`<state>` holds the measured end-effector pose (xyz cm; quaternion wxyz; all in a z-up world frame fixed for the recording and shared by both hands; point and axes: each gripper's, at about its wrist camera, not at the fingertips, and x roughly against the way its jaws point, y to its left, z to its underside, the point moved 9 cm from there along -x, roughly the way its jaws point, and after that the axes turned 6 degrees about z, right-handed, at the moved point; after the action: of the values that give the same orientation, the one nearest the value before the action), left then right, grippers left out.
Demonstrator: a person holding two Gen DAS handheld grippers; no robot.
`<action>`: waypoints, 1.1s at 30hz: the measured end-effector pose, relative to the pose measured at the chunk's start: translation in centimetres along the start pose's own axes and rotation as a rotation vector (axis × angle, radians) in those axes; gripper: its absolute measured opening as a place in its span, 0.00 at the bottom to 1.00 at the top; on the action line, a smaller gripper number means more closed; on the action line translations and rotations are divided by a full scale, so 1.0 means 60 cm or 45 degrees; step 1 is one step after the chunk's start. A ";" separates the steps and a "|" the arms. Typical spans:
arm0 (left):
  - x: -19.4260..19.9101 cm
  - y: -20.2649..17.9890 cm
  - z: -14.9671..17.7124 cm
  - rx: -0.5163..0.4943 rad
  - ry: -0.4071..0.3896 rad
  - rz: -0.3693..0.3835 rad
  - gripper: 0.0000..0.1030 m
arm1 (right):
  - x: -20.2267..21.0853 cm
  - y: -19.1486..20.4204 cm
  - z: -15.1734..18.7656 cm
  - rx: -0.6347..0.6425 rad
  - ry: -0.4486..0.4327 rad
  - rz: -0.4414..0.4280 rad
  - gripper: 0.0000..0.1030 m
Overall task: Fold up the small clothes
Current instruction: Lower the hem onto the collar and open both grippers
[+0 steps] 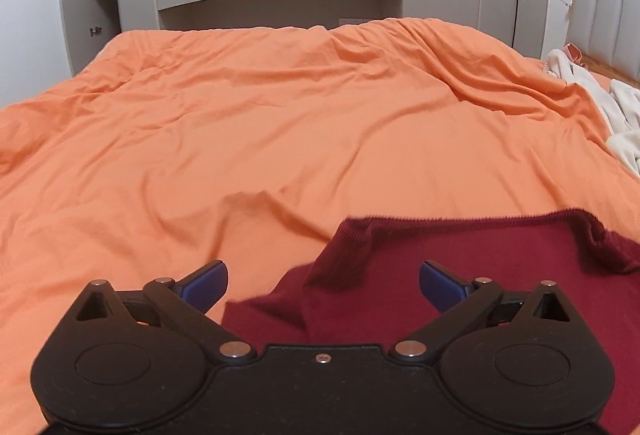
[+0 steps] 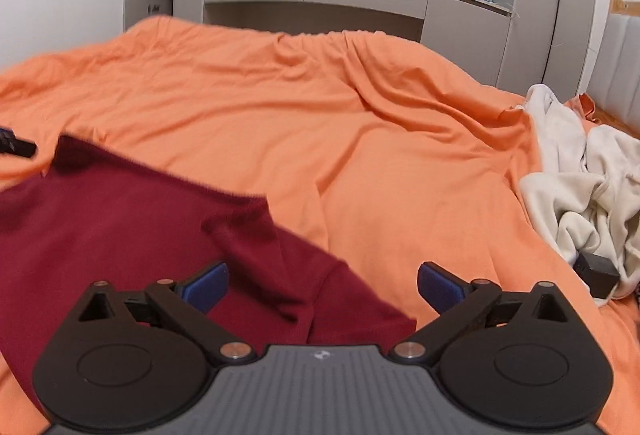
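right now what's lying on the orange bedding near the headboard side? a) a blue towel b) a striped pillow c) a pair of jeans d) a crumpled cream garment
d: a crumpled cream garment lies heaped on the orange bedding, well apart from the dark red sweater under the open right gripper.

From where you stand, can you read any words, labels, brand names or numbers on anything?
None can be read.
The right gripper has a small pale mark on its grey body: too small to read.
The red sweater, orange bedcover and cream clothes show no writing.
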<state>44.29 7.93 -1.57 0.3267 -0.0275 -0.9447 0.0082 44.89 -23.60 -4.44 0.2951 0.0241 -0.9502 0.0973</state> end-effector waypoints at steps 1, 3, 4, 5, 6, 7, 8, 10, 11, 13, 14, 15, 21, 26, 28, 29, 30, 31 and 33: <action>0.007 0.000 0.007 -0.002 0.006 0.001 0.99 | 0.000 0.002 0.005 0.012 0.000 0.018 1.00; 0.019 -0.001 0.020 -0.015 0.011 0.004 0.99 | -0.001 0.012 0.015 0.020 -0.007 0.030 0.99; 0.027 0.000 0.026 -0.022 0.012 -0.004 0.99 | -0.002 0.018 0.019 0.025 -0.012 0.024 0.95; 0.036 0.001 0.035 -0.029 0.012 -0.012 0.99 | -0.003 0.024 0.024 0.039 -0.011 0.013 0.92; 0.045 0.003 0.045 -0.032 0.013 -0.016 0.99 | -0.007 0.032 0.028 0.060 -0.003 0.001 0.89; 0.053 0.003 0.054 -0.031 0.016 -0.017 0.99 | -0.012 0.039 0.031 0.081 0.002 -0.008 0.87; 0.062 0.004 0.064 -0.028 0.021 -0.015 0.99 | -0.018 0.046 0.033 0.103 0.005 -0.016 0.86; 0.081 0.004 0.082 -0.024 0.020 -0.011 0.99 | -0.030 0.058 0.032 0.139 0.000 -0.020 0.80; 0.089 0.004 0.088 -0.029 0.014 -0.014 0.99 | -0.036 0.061 0.030 0.147 -0.001 -0.016 0.78; 0.101 0.002 0.099 -0.043 0.010 -0.020 0.99 | -0.052 0.059 0.025 0.129 0.001 0.012 0.73; 0.105 0.001 0.104 -0.051 0.012 -0.018 0.99 | -0.059 0.053 0.021 0.105 0.000 0.042 0.72; 0.107 0.000 0.107 -0.054 0.015 -0.012 0.99 | -0.066 0.041 0.017 0.065 -0.003 0.090 0.72; 0.108 -0.002 0.118 -0.089 0.038 -0.010 0.99 | -0.069 -0.042 0.017 -0.117 -0.003 0.330 0.78; 0.109 -0.001 0.118 -0.082 0.046 0.003 0.99 | -0.030 -0.068 0.024 -0.185 0.010 0.299 0.92; 0.112 0.001 0.119 -0.070 0.045 0.009 0.99 | 0.000 -0.066 0.026 -0.219 0.020 0.232 0.98; 0.113 0.002 0.118 -0.062 0.045 0.012 0.99 | 0.016 -0.063 0.025 -0.233 0.017 0.191 0.99; 0.116 0.003 0.118 -0.051 0.043 0.016 0.99 | 0.030 -0.058 0.024 -0.243 0.013 0.158 0.99; 0.120 0.004 0.119 -0.040 0.039 0.024 0.99 | 0.047 -0.055 0.024 -0.255 0.003 0.130 0.99; 0.130 0.003 0.120 -0.021 0.027 0.040 0.99 | 0.084 -0.047 0.030 -0.290 -0.015 0.083 0.99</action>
<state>33.73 8.60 -2.45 0.3364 -0.0449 -0.9406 0.0053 40.04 -26.66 -2.56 0.2871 -0.0400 -0.9571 -0.0019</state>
